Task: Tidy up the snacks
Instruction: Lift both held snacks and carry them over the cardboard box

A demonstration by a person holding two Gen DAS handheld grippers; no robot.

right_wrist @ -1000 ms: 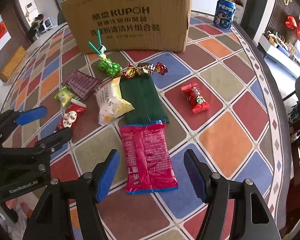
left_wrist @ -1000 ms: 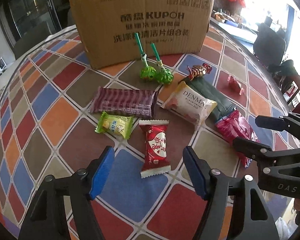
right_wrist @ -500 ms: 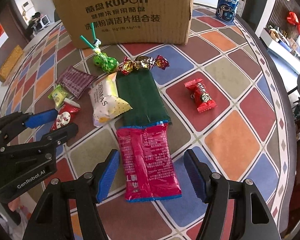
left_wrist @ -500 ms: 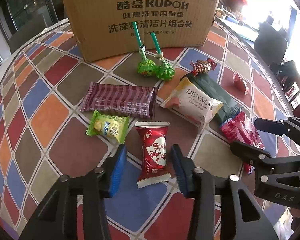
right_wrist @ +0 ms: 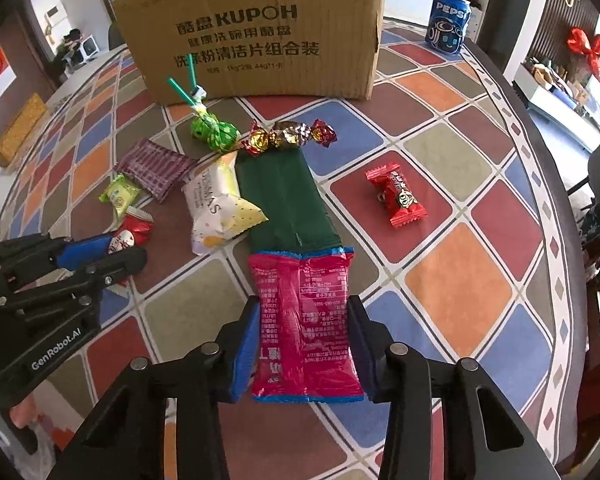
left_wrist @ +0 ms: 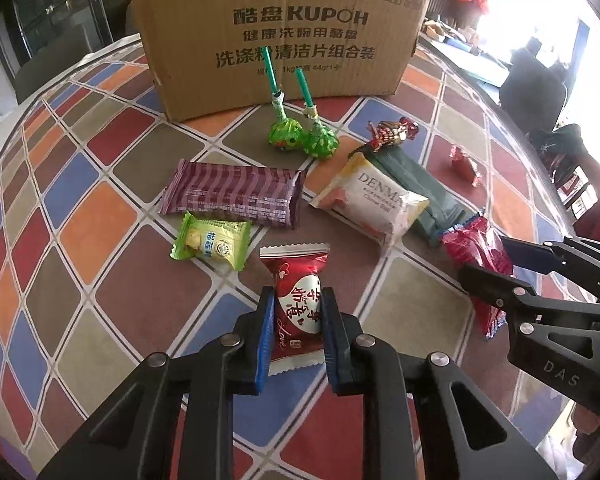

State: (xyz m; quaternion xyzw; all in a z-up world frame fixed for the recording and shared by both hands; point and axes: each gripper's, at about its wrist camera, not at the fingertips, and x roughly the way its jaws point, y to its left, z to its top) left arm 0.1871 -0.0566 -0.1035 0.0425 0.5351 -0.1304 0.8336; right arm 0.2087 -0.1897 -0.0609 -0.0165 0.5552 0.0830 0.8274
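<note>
Left wrist view first: the red heart-print candy packet [left_wrist: 298, 308] lies on the colourful tiled tablecloth [left_wrist: 100, 232] with the left gripper [left_wrist: 296, 300] clamped on it — the jaws have just been closing, and both blue pads now press the packet's sides. Just past it sit a small green candy [left_wrist: 211, 240] and a purple wafer bar [left_wrist: 230, 196], the two nearly touching. Beyond them, two green lollipops [left_wrist: 302, 138] rest side by side, sticks pointing toward the KUPOH cardboard box [left_wrist: 280, 36] standing upright at the back.

Over on the right wrist view, the right gripper [right_wrist: 303, 320] has also just been closing, and its pads grip the long edges of the pink snack bag [right_wrist: 304, 320], which lies flat. That bag's far end overlaps a dark green packet [right_wrist: 288, 200]; a white DENMAS pouch [right_wrist: 220, 208] leans against the green one's left edge. A twist-wrapped foil candy [right_wrist: 292, 136] lies across the green packet's far end, and a red wrapped candy [right_wrist: 396, 194] sits alone, well apart to the right. A Pepsi can [right_wrist: 450, 24] stands behind the box's right corner.
</note>
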